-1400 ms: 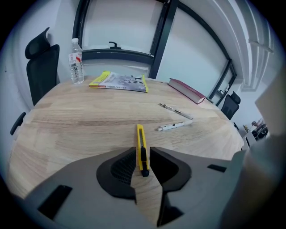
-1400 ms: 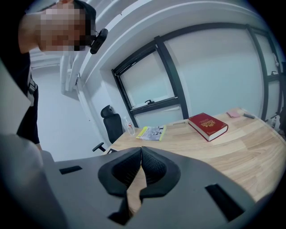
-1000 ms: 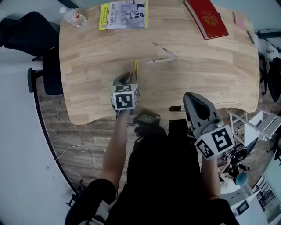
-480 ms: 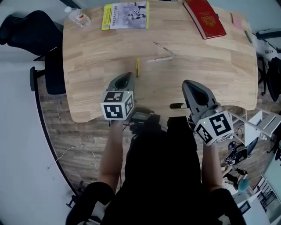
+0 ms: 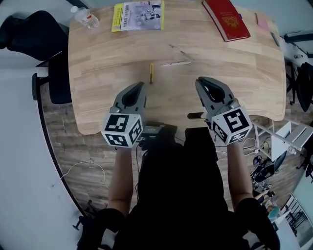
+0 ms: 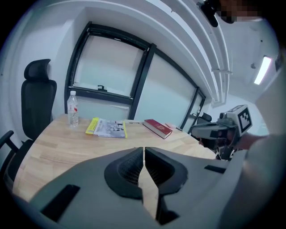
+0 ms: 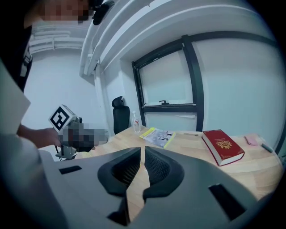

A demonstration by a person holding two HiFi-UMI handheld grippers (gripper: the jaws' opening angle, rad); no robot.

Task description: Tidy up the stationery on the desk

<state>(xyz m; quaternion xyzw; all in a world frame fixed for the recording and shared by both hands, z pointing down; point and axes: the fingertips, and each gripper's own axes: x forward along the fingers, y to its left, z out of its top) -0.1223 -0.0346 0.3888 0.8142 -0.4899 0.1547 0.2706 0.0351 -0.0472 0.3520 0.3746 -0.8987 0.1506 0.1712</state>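
I hold the left gripper and the right gripper over the near edge of the bench. Both are grey moulded plastic with ribbed black pads. Both sets of jaws are clenched, with nothing between them.

Just beyond the left gripper, a short yellow pencil lies on the bench, pointing toward the far edge. Two slim pale pens lie mid-bench, their right ends close together.

Along the far edge:
- a clear plastic bottle at the left corner
- a yellow-spined booklet
- a red hardcover book

The bench is pale jointed wood with rounded corners. A black high-back chair stands at its left edge. The floor is wood-patterned plank, and dark-framed windows lie beyond.
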